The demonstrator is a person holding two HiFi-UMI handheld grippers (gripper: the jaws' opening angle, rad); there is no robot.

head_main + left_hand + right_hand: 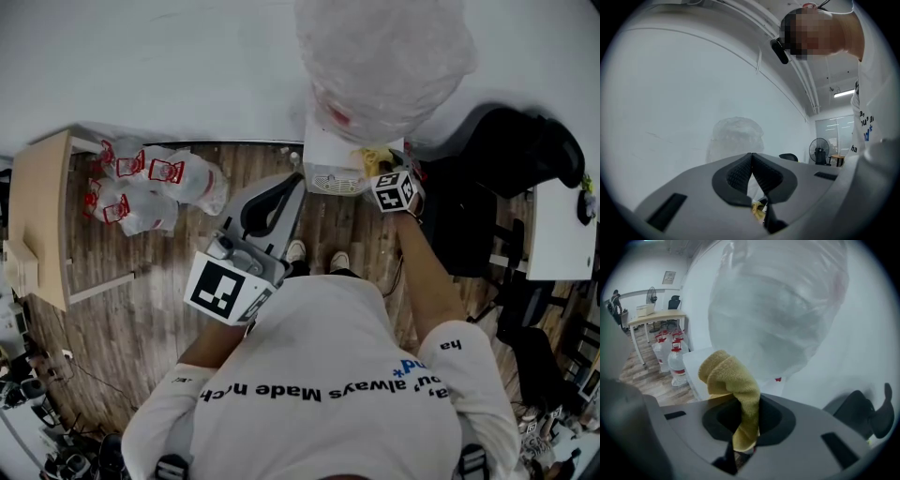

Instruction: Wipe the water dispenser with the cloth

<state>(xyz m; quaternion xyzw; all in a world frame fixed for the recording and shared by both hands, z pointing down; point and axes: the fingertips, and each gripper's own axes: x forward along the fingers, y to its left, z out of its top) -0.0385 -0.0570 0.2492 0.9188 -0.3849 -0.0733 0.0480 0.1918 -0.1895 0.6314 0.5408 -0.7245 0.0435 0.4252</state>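
Cloth (pixel 732 385), yellow and bunched (terry-like), is clamped in right gripper (pixel 740 425) at 3 o'clock edge of water dispenser (pixel 334 167); left gripper (pixel 751 158) clenched empty; floor (pixel 141 309) open at 8 o'clock.

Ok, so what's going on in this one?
A person stands facing a white water dispenser topped with a plastic-wrapped bottle. The right gripper is clamped on a yellow cloth, held up by the dispenser's top just below the bottle. Whether the cloth touches the dispenser is unclear. The left gripper is shut with nothing in it and points toward the dispenser.
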